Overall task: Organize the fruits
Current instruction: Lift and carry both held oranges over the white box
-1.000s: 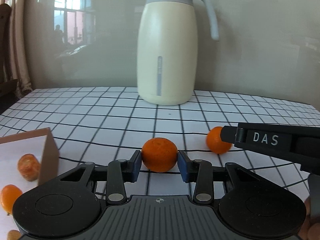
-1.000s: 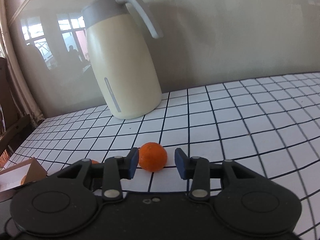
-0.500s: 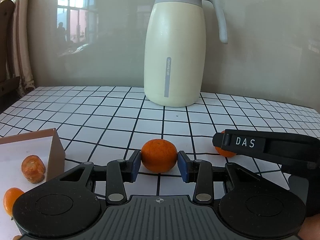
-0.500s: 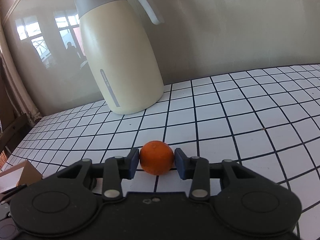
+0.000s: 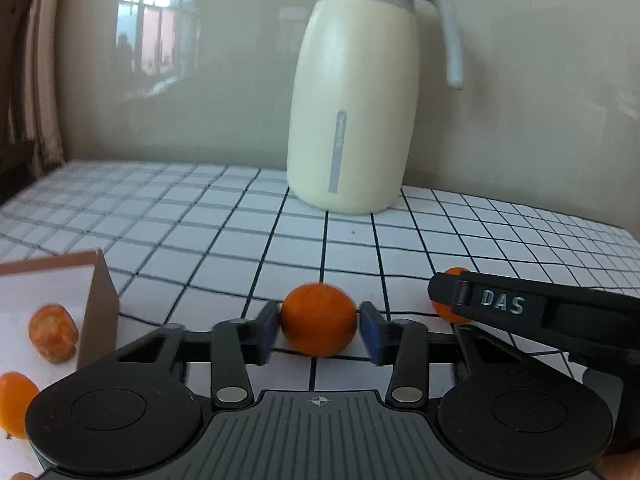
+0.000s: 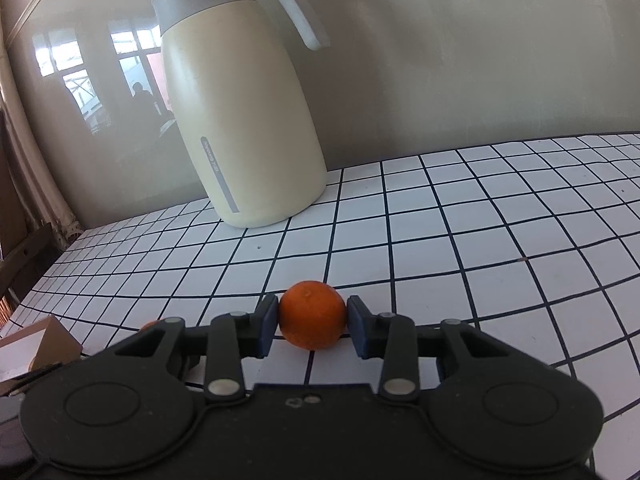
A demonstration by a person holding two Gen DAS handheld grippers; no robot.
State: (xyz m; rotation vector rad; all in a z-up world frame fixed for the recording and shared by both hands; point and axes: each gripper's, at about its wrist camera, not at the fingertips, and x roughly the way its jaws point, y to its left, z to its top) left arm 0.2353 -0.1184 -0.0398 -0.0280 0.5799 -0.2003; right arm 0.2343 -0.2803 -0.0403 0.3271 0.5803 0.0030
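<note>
My left gripper (image 5: 319, 330) is shut on an orange tangerine (image 5: 319, 319) just above the checked tablecloth. My right gripper (image 6: 312, 325) is shut on a second tangerine (image 6: 312, 320); this fruit also shows in the left wrist view (image 5: 447, 312), partly hidden behind the right gripper's black finger. A brown cardboard box (image 5: 98, 308) with a white inside stands at the lower left and holds a rough orange fruit (image 5: 53, 338) and a smooth tangerine (image 5: 14, 404). The box corner shows in the right wrist view (image 6: 48, 340).
A tall cream thermos jug (image 5: 352, 120) with a grey lid and handle stands at the back of the table, also in the right wrist view (image 6: 244, 120). A glossy wall lies behind it. The checked tablecloth (image 6: 500, 220) stretches to the right.
The right gripper has closed onto its tangerine and holds it. The left gripper keeps its tangerine and both views have shifted slightly relative to the jug.
</note>
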